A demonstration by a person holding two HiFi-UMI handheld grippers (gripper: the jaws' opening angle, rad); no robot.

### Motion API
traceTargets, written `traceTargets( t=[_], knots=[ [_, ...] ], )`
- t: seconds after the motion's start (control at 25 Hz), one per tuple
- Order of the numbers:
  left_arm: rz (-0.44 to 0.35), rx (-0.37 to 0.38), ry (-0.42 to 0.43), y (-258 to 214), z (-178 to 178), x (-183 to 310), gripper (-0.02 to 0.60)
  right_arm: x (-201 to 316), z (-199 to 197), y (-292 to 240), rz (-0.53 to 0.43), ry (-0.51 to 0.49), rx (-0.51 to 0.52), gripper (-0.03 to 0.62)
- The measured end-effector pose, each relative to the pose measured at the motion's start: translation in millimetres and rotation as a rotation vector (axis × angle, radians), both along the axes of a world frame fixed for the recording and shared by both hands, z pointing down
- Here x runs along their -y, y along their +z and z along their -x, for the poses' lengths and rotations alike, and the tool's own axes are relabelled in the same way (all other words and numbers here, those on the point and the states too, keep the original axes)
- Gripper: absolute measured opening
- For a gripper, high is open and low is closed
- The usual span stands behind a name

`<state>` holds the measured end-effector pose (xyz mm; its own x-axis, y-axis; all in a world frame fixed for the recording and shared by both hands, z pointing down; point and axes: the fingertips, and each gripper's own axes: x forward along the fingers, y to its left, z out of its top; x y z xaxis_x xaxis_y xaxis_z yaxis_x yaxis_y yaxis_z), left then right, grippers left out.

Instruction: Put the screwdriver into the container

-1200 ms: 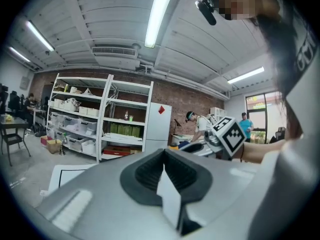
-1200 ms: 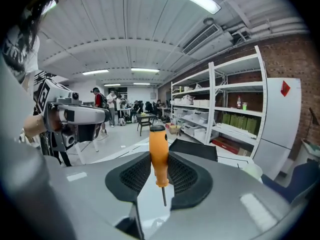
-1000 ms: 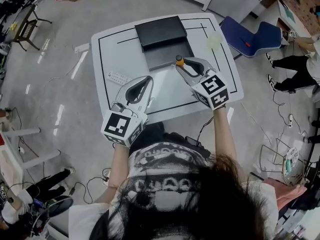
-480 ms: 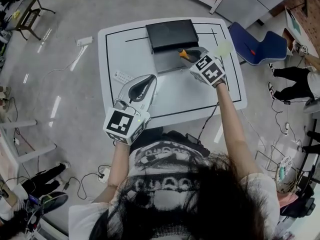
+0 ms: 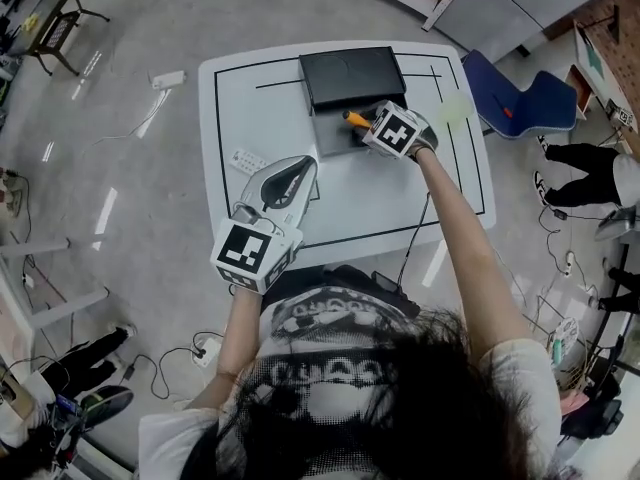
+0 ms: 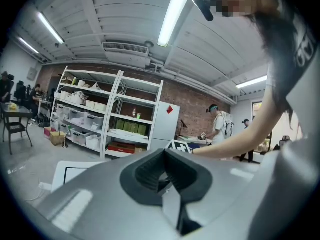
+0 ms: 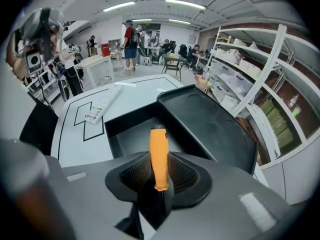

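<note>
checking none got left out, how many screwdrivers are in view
1: the orange-handled screwdriver, gripped by the right gripper above the open black container. Another could be hidden inside the container beneath the gripper.

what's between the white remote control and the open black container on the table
Nothing: only bare white tabletop separates the white remote control from the open black plastic container. The head view shows this, and the right gripper view agrees.

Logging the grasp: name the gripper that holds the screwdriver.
The right gripper: orange-handled screwdriver clamped between its fingers over the container; the left gripper holds nothing.
</note>
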<state>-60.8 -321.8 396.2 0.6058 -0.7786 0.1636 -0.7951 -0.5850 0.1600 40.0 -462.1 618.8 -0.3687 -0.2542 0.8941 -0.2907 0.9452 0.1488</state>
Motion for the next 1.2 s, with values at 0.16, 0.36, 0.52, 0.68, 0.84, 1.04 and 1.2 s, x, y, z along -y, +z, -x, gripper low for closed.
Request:
traceTargets(
  t=[0.16, 0.36, 0.52, 0.68, 0.84, 1.04, 1.2],
  knots=[
    [0.012, -0.002, 0.002, 4.7, 5.7, 4.9, 0.0, 4.9, 6.7, 17.3, 0.036, -0.001, -0.015, 0.114],
    [0.025, -0.005, 0.0, 10.2, 12.3, 11.1, 0.0, 3.8, 9.1, 32.9, 0.088, -0.01, -0.046, 0.115],
    [0.033, -0.005, 0.005, 10.8, 15.7, 14.9, 0.0, -0.7, 7.0, 42.4, 0.123, -0.011, -0.078, 0.115],
    [0.034, -0.006, 0.005, 11.7, 15.5, 14.8, 0.0, -0.3, 3.3, 47.0, 0.128, 0.011, -0.085, 0.115],
    [0.037, -0.006, -0.003, 13.6, 17.5, 15.8, 0.0, 0.5, 2.2, 47.8, 0.144, 0.05, -0.065, 0.118],
    [0.043, -0.004, -0.006, 16.3, 21.0, 13.1, 0.0, 0.1, -1.7, 41.1, 0.137, 0.142, 0.012, 0.154],
    [0.043, -0.002, -0.009, 17.6, 25.2, 8.2, 0.0, 4.4, 0.6, 17.5, 0.056, 0.169, 0.078, 0.156]
  ],
)
